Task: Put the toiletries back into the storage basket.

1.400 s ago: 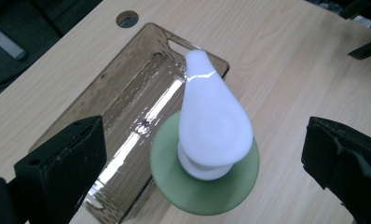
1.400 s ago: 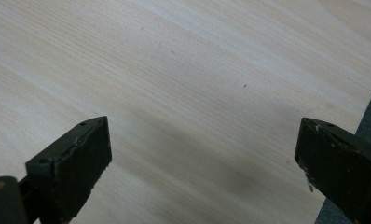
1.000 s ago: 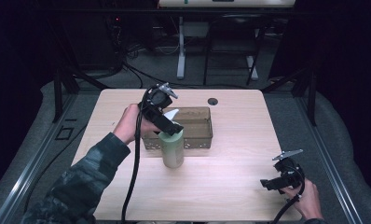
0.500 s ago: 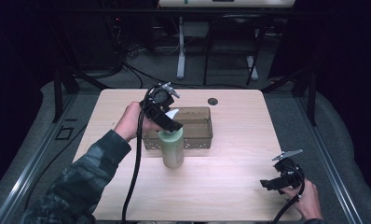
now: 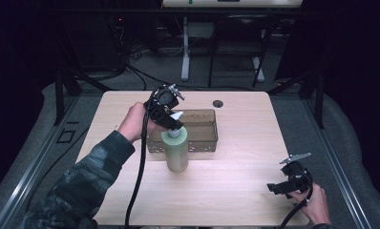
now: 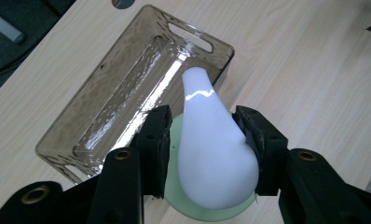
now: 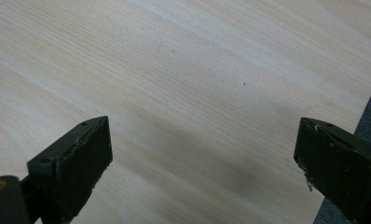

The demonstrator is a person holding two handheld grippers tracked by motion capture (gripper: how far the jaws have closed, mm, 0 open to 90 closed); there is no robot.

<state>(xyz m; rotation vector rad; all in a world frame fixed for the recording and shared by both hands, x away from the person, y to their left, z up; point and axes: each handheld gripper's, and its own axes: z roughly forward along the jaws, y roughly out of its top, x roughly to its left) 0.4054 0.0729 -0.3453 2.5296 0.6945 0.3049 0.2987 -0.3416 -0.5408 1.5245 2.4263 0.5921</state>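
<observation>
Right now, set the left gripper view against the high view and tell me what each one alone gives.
Left gripper view alone: the two black jaws close against the sides of the white pump head, and the bin's bare inside.

High view alone: the whole green bottle upright in front of the bin, and the right gripper low at the table's near right corner.

Both: bottle, bin, table.
</observation>
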